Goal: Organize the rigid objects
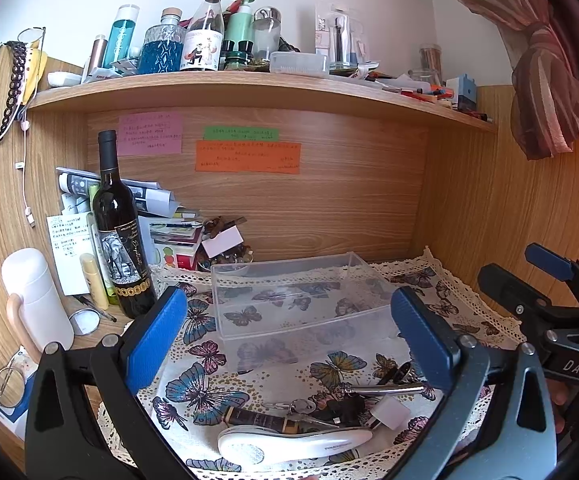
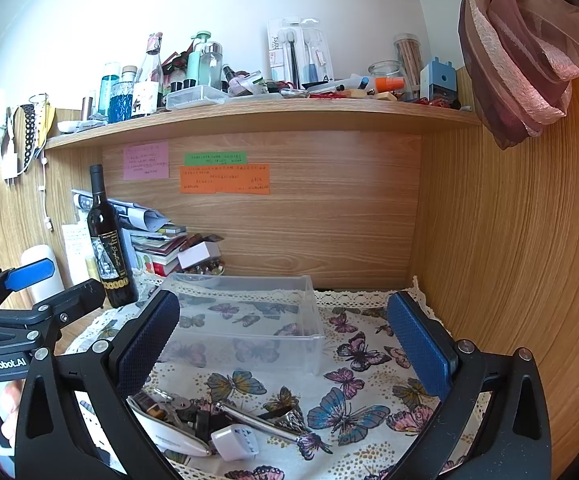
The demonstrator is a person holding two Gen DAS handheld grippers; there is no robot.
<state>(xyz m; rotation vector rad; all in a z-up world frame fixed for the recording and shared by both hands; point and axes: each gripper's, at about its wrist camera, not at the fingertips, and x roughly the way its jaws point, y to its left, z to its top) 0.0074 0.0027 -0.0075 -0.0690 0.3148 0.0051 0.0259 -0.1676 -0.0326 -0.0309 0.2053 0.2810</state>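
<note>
Clear bin (image 1: pixel 301 300) beyond open jaws

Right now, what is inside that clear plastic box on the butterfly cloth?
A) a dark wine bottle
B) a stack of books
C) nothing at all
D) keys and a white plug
C: the clear plastic box shows only the butterfly cloth through its walls and floor, while the keys and the white plug lie on the cloth in front of it.

You faced a wood-panelled alcove (image 2: pixel 329 220); above it sat a cluttered shelf (image 2: pixel 249 114), white wall (image 2: pixel 169 8), knotted curtain (image 2: pixel 521 64) right.
</note>
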